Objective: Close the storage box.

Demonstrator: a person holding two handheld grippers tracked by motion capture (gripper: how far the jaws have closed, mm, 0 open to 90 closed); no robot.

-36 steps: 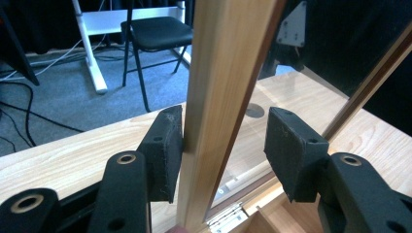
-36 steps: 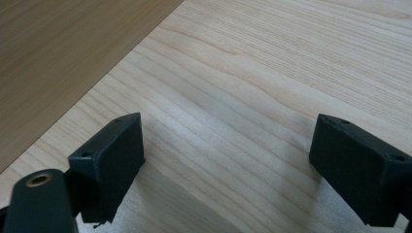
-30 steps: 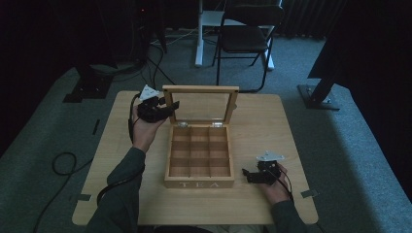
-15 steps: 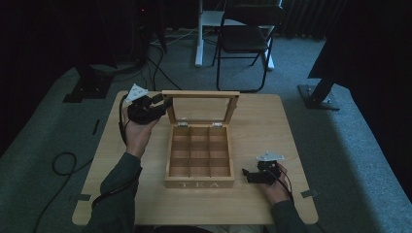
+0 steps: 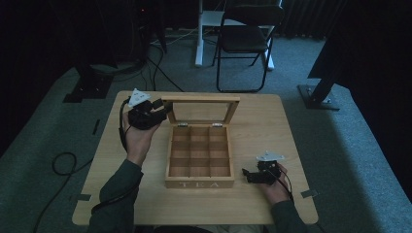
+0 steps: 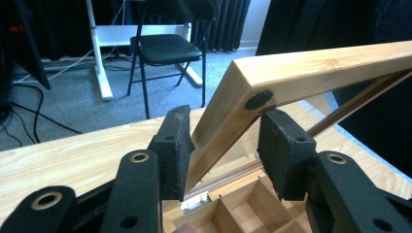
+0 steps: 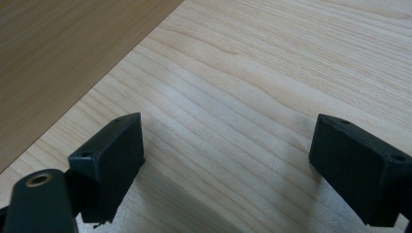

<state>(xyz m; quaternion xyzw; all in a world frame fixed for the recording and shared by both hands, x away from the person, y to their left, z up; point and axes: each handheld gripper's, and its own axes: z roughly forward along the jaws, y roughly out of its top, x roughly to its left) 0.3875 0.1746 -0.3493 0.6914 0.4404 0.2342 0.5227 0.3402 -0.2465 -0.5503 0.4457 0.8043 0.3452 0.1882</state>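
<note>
One hand-held gripper, the left (image 6: 221, 145), has just been closing onto the raised lid (image 6: 291, 77); the right (image 7: 228, 165) rests wide open.

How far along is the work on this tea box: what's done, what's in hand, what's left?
Done: the lid stands upright, so the tea box is open, and its compartments look empty. In hand: the left tongs are clamped on the lid's top corner. The right tongs rest open on the table beside the box, holding nothing. Left: probably swinging the lid down shut, which has not begun.
</note>
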